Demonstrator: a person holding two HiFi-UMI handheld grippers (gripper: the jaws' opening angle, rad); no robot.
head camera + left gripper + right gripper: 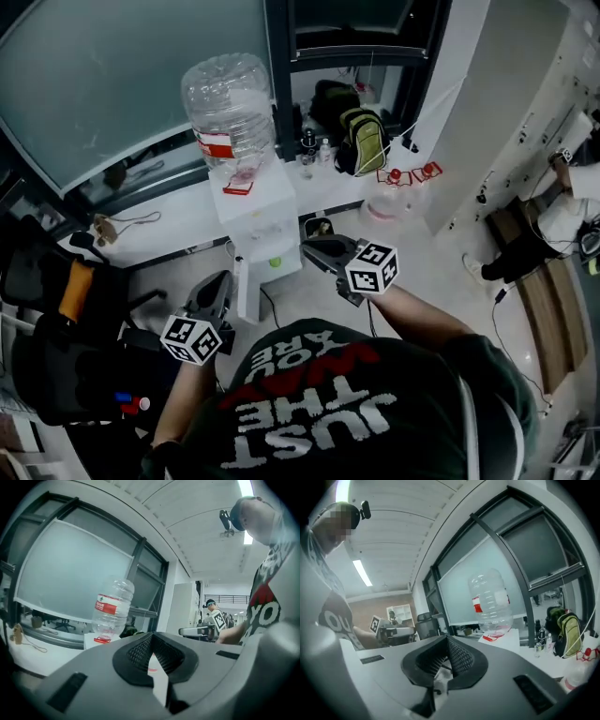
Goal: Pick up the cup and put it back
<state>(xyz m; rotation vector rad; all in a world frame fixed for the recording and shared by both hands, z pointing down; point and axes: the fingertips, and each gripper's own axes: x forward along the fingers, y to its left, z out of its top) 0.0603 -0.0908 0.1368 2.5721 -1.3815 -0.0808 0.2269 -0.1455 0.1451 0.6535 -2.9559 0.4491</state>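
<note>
Nearest, at the bottom of the head view, is the person's dark T-shirt with white and red block lettering, and both bare forearms are bent up in front of it. The left gripper sits at lower left, and the right gripper is a little higher at centre. Each is held about level, carries a black-and-white marker cube and points toward the water dispenser. Both are smooth grey plastic with black ribbed pads. In each gripper view the jaws are clenched tip to tip with nothing caught between them. Beyond them the boxy white dispenser stands on the pale floor, topped by a clear, ribbed, upturned bottle with a red label. Behind it a long white counter runs under frosted glass in dark frames and carries a black and green backpack at upper centre. I cannot pick out the cup among the small things near the dispenser.
</note>
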